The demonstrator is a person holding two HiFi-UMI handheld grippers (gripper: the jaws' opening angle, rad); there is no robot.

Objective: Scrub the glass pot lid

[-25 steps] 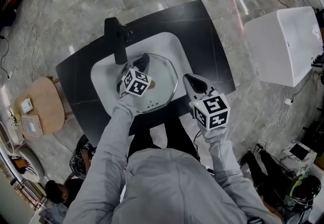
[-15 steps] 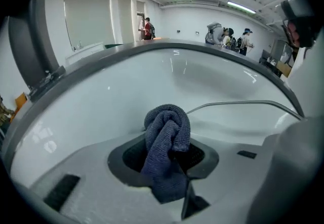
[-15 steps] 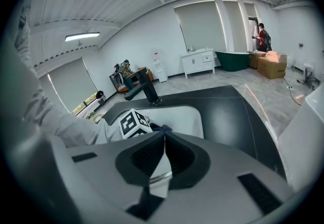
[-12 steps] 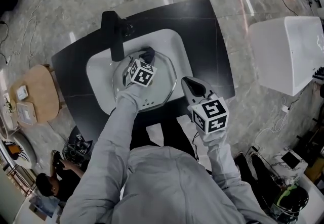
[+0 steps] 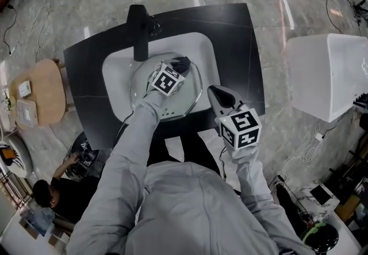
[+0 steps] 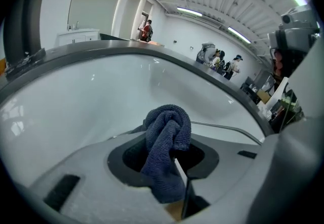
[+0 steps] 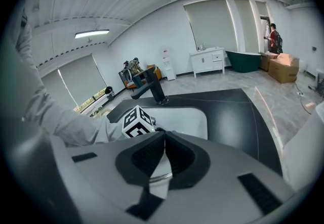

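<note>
The glass pot lid (image 5: 172, 107) lies in the white sink (image 5: 115, 84), its metal rim (image 6: 228, 128) showing beyond the left jaws. My left gripper (image 5: 179, 67) is over the far part of the lid, shut on a dark blue cloth (image 6: 166, 152), whose bunched end (image 5: 181, 63) sticks out past the fingertips. My right gripper (image 5: 214, 90) hovers at the sink's right edge, just right of the lid's rim, and its jaws (image 7: 163, 136) are shut with nothing seen between them. A piece of the rim (image 7: 162, 176) shows below the right jaws.
A black faucet (image 5: 138, 38) stands at the sink's far left on the black counter (image 5: 236, 46). A white box-like unit (image 5: 330, 72) sits on the floor to the right, a small wooden table (image 5: 37, 98) to the left. A person (image 5: 52, 196) crouches at lower left.
My left gripper has slid the cloth across the lid, away from me and to the right. The right gripper has stayed by the sink's right edge.
</note>
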